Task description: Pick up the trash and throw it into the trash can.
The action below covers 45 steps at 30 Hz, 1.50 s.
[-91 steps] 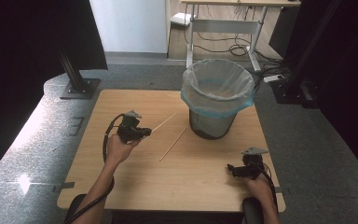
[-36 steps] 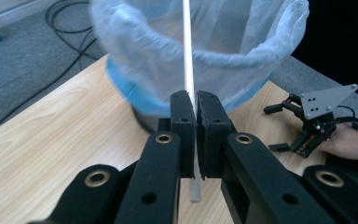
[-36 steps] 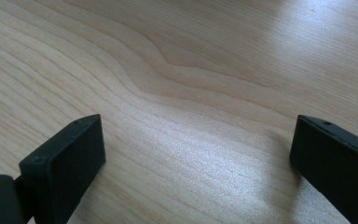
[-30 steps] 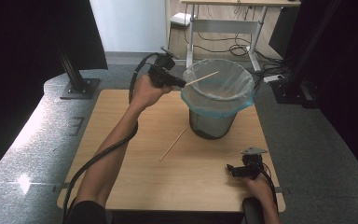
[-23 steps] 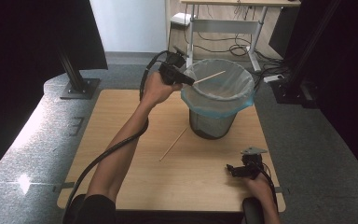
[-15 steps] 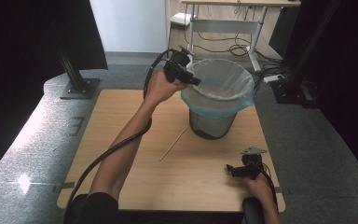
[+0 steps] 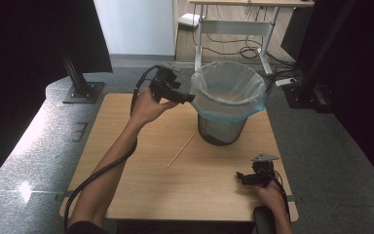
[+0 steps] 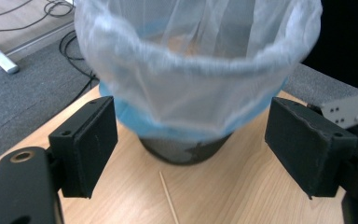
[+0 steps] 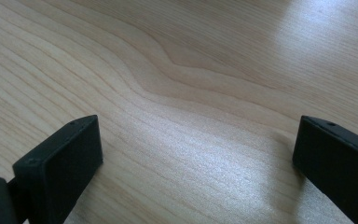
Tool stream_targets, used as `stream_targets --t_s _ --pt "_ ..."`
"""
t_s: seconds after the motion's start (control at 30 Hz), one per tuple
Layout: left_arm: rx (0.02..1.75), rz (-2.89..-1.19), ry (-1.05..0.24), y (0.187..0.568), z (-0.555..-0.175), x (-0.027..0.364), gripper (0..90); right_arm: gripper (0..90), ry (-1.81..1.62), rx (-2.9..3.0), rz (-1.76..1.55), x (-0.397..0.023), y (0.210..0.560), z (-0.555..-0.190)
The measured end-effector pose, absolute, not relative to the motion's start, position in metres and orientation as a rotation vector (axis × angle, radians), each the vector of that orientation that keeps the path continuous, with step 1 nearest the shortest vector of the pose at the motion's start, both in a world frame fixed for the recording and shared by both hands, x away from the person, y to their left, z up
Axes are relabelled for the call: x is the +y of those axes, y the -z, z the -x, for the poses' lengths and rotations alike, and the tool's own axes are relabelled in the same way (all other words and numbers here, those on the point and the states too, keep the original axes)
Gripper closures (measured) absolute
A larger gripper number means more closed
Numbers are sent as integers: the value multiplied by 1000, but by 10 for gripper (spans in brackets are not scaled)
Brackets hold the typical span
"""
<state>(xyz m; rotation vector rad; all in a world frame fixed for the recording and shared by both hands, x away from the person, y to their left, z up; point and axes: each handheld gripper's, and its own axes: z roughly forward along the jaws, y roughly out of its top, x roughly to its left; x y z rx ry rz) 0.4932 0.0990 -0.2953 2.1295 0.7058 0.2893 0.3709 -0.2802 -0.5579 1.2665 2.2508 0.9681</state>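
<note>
A mesh wastebasket [image 7: 222, 124] lined with a clear plastic bag [image 7: 228, 87], its blue edge folded over the rim, stands toward the far side of my wooden table [image 7: 136, 195]. A thin wooden stick [image 7: 180, 150] lies flat on the tabletop just in front of the basket, to its left, touching nothing else.

I hold my left gripper [image 7: 181, 96] raised beside the basket's left rim, pointing toward the bag. Its jaws stand wide apart with nothing between them; in the left gripper view [image 8: 191, 144] they frame the basket and the far end of the stick [image 8: 169, 199] on the wood below. Its black cable [image 7: 97, 170] loops back along my forearm.

My right gripper [image 7: 242, 178] rests low at the near right corner of the table, well apart from the basket and the stick. Its jaws are also spread wide and hold nothing; in the right gripper view [image 9: 196, 158] bare wood grain [image 9: 182, 93] lies between them.
</note>
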Motion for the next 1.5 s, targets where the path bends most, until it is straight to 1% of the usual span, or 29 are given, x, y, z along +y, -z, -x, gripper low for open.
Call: stream_targets --t_s 0.33,0.57,0.73,0.93,1.0,1.13,1.3,1.47,1.5 --pt "767 -2121 -264 353 -476 129 179 7 -968 2247 -1268 -280 558 -371" --pt "790 -2134 -273 393 -467 138 196 7 -967 2247 -1269 -280 558 -371" --pt "808 -2171 -282 432 -459 138 215 7 -967 2247 -1271 -280 558 -371" --pt "826 -2182 -246 476 -448 136 230 7 -967 2247 -1271 -280 558 -371" --pt "833 -2208 -257 492 -444 134 231 7 -967 2247 -1271 -280 558 -371" --pt "844 -2237 -258 514 -439 133 241 7 -969 2246 -1271 -279 558 -371" --pt "863 -2266 -246 538 -433 132 289 7 -968 2246 -1270 -280 558 -371" --pt "847 -2250 -301 544 -427 131 319 7 -969 2247 -1270 -280 558 -371" --pt "840 -2259 -334 544 -425 131 328 7 -969 2246 -1271 -279 558 -371"
